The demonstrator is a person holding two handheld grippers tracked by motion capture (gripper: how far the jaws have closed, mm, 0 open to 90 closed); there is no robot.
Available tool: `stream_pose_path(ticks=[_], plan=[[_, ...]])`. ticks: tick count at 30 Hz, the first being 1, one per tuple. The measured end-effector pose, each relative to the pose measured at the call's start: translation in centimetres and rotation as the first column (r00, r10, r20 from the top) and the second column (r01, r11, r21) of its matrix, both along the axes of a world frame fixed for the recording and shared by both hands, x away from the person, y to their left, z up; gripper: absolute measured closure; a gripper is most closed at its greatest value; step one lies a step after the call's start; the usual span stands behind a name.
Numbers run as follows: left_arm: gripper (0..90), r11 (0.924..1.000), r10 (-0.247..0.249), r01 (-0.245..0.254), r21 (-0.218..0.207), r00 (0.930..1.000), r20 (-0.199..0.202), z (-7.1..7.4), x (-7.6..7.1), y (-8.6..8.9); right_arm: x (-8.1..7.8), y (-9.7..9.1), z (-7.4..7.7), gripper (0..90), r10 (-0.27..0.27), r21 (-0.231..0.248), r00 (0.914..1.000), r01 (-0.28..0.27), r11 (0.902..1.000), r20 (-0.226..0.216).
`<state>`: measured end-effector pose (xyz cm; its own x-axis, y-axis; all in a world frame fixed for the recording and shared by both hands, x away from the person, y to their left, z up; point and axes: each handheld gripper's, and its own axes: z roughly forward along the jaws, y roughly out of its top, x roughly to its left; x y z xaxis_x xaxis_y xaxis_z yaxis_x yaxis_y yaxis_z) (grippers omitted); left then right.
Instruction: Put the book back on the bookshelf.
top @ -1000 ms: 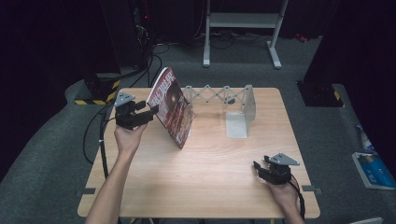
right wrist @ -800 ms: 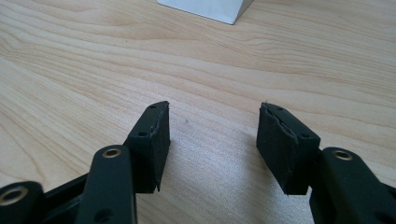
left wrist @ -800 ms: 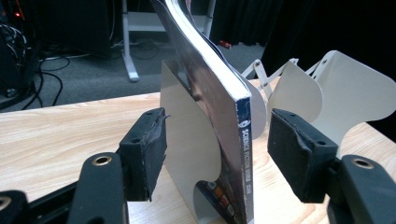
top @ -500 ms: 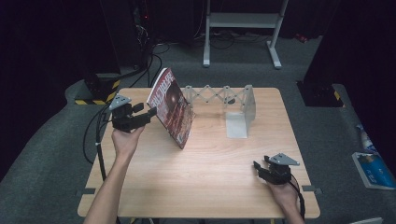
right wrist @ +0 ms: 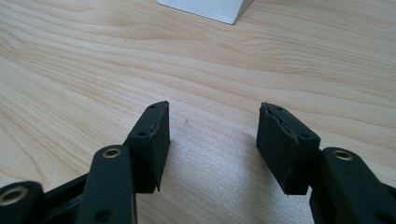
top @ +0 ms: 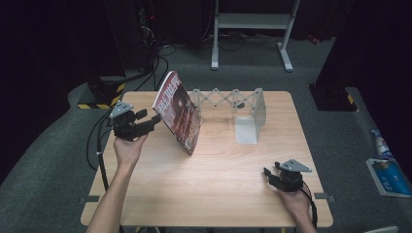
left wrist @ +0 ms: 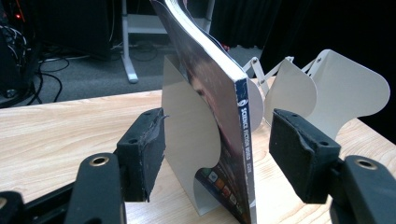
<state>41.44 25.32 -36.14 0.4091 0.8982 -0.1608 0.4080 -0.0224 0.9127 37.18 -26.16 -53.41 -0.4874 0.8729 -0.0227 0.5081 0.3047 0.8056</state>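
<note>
A dark red magazine (top: 179, 112) stands tilted on the wooden table (top: 218, 194), leaning against the left end of a grey expandable metal book rack (top: 228, 98). My left gripper (top: 149, 119) is level just left of the magazine, jaws open. In the left gripper view the magazine's spine (left wrist: 243, 140) and a rack plate (left wrist: 187, 135) stand between and beyond the pads (left wrist: 149, 144), which do not touch them. My right gripper (top: 271, 169) rests near the table's front right, open, with bare wood between its pads (right wrist: 154, 140).
The rack's right end plate (top: 257, 109) and its flat foot (top: 245, 130) sit at the table's back centre. A black cable (top: 97, 141) hangs off the left edge. A white stand (top: 252, 22) is on the floor behind, a blue packet (top: 388, 175) at the right.
My left gripper has drawn slightly back to the left, away from the magazine. The magazine keeps its lean on the rack. The right hand has not moved.
</note>
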Motion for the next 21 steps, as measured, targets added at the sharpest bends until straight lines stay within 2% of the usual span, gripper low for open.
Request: stream_pose_path(ticks=[14,21], plan=[[36.2,1.0000,-0.003,0.003,0.005,1.0000,0.004,-0.8,-1.4,0.3,0.0,0.0,0.0,44.4,-0.001,0.000,1.0000,0.001,1.0000,0.000],[36.5,0.9994,-0.018,0.018,0.029,0.9998,0.005,-1.2,-2.1,0.0,0.0,0.0,0.0,44.4,-0.001,-0.001,1.0000,0.001,1.0000,-0.001]])
